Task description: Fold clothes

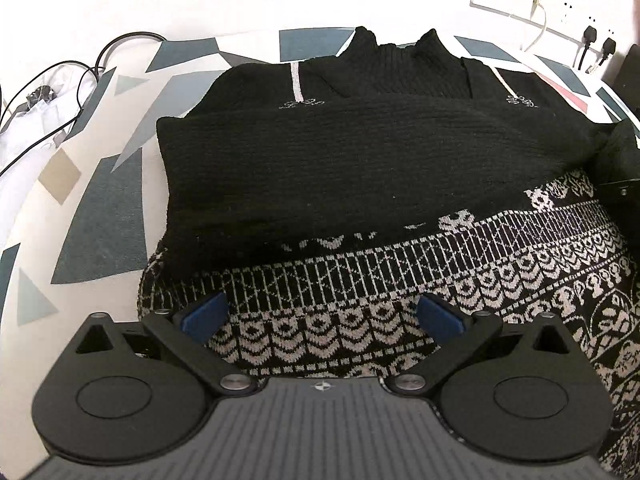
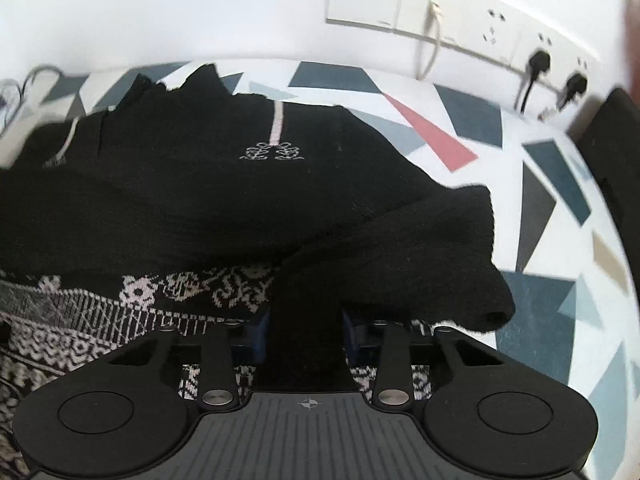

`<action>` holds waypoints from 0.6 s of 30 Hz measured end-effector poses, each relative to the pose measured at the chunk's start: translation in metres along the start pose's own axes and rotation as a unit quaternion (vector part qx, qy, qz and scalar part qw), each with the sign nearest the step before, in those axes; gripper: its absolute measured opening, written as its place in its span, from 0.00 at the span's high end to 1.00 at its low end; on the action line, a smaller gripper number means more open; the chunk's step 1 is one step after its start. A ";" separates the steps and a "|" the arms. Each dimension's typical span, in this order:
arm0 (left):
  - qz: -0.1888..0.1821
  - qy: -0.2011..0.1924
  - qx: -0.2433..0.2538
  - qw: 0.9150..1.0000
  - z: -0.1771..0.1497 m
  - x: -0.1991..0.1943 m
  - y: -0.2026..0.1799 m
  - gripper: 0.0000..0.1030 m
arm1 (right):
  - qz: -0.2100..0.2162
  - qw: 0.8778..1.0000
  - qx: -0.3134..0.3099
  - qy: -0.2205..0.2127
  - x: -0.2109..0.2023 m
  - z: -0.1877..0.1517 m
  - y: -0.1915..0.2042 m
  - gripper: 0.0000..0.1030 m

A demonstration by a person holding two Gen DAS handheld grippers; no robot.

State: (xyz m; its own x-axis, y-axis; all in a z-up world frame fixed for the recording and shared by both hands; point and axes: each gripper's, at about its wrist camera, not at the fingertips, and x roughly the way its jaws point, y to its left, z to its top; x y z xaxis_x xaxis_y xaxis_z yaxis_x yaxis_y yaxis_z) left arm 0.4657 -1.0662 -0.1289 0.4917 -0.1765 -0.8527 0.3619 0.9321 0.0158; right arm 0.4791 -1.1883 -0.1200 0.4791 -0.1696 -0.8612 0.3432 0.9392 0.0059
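Note:
A black knit sweater [image 1: 360,152] with a white patterned lower band [image 1: 440,280] lies on the table, collar at the far side. One black sleeve is folded across its chest. My left gripper [image 1: 322,316] is open, its blue pads [image 1: 206,316] just above the patterned band, holding nothing. In the right wrist view the sweater [image 2: 200,200] fills the left and middle. My right gripper [image 2: 306,336] is shut on a black sleeve [image 2: 400,256], which bunches between the blue pads [image 2: 258,334] and drapes to the right.
The table cover [image 1: 100,216] has a white ground with grey, blue and red geometric shapes [image 2: 432,128]. Black cables [image 1: 60,80] lie at the far left. Wall sockets with plugs [image 2: 536,64] sit behind the table. A dark object [image 2: 616,152] stands at the right edge.

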 end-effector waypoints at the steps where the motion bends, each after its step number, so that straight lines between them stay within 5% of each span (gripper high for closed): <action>1: 0.000 -0.001 0.000 1.000 0.000 0.000 0.000 0.00 | 0.009 1.000 0.005 0.001 -0.001 0.000 -0.005 0.75; 10: 0.000 -0.003 -0.002 1.000 0.000 0.000 0.000 0.00 | 0.063 0.993 0.099 -0.008 -0.024 0.006 -0.051 0.79; 18: 0.001 -0.011 -0.005 1.000 -0.002 0.000 0.000 0.00 | 0.035 0.979 0.193 -0.050 -0.039 0.016 -0.103 0.79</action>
State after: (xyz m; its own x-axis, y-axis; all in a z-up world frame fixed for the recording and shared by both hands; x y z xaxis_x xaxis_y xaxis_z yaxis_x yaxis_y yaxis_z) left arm 0.4641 -1.0658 -0.1299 0.5103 -0.1814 -0.8407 0.3537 0.9353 0.0128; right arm 0.4376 -1.2835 -0.0791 0.5822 -0.1551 -0.7981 0.5768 0.7706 0.2711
